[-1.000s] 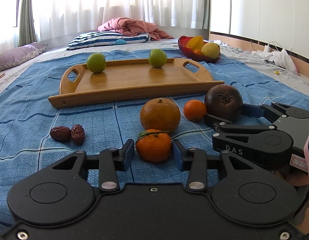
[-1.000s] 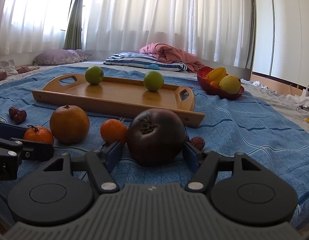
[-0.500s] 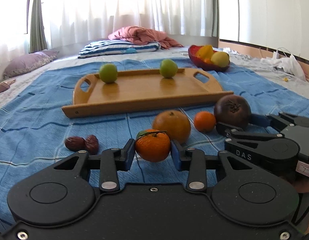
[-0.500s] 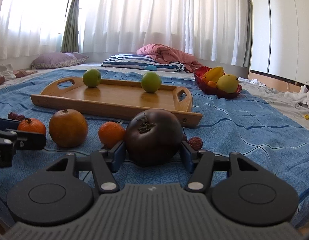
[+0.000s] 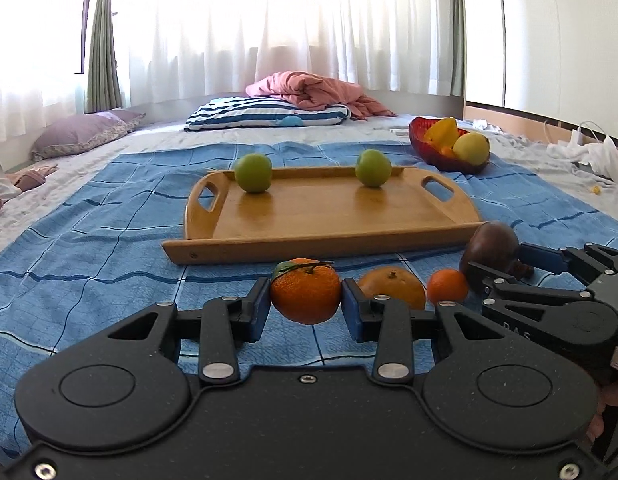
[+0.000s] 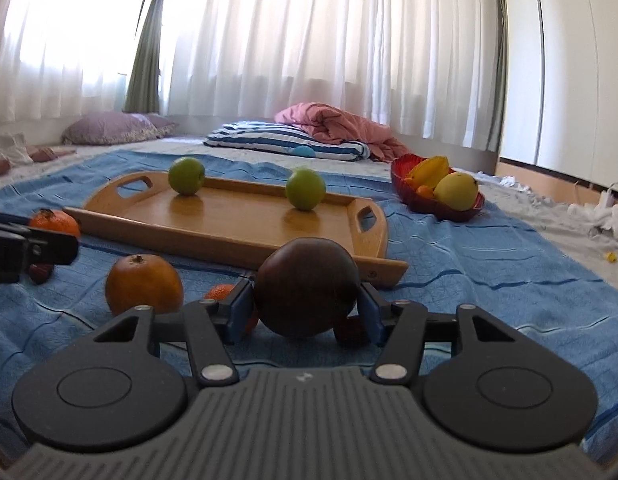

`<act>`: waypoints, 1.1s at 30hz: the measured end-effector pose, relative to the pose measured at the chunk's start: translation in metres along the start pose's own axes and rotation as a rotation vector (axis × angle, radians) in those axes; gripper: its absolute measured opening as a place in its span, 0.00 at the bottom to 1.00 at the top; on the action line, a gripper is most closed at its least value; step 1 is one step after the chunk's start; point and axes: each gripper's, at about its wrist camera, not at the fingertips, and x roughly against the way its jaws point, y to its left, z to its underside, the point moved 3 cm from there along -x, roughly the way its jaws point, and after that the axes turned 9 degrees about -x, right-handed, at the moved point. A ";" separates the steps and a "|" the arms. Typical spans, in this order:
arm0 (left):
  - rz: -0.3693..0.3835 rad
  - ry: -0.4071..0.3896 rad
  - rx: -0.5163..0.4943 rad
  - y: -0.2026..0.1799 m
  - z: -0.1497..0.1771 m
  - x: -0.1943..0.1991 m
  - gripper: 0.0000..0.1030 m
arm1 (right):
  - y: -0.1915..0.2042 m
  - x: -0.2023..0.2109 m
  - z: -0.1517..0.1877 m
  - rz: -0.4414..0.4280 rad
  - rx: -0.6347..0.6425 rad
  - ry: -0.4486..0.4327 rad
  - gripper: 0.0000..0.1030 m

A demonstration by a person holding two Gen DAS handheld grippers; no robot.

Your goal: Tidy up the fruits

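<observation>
My left gripper (image 5: pixel 306 305) is shut on a stemmed mandarin (image 5: pixel 305 295) and holds it above the blue blanket. My right gripper (image 6: pixel 307 308) is shut on a dark purple-brown round fruit (image 6: pixel 307 286), also lifted; that fruit also shows in the left wrist view (image 5: pixel 492 249). A wooden tray (image 5: pixel 329 236) lies ahead with two green fruits (image 5: pixel 252 173) (image 5: pixel 373 168) at its far side. A large orange (image 6: pixel 144 289) and a small mandarin (image 5: pixel 447 286) rest on the blanket in front of the tray.
A red bowl (image 6: pixel 437 206) of yellow fruit stands right of the tray. A small dark red fruit (image 6: pixel 349 332) lies under my right gripper, another (image 6: pixel 39 273) at left. Striped pillow (image 5: pixel 269 114) and pink quilt (image 5: pixel 317 90) lie behind. White clothes (image 5: pixel 593 158) lie far right.
Both grippers have closed on their fruits and lifted them off the blanket, moving up and toward the tray. The dates at left have dropped out of the left wrist view.
</observation>
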 end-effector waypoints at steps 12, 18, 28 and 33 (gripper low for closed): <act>0.005 0.006 0.012 0.002 0.001 0.000 0.35 | -0.007 -0.032 -0.017 0.024 0.013 0.069 0.70; 0.007 0.008 0.016 0.001 0.001 -0.002 0.35 | -0.011 -0.053 -0.024 -0.001 -0.057 0.153 0.72; 0.011 0.011 0.026 0.002 -0.004 -0.011 0.35 | -0.011 -0.067 -0.026 0.005 -0.052 0.189 0.72; 0.005 0.007 0.032 0.006 -0.012 -0.018 0.35 | -0.010 -0.068 -0.026 0.000 -0.057 0.187 0.63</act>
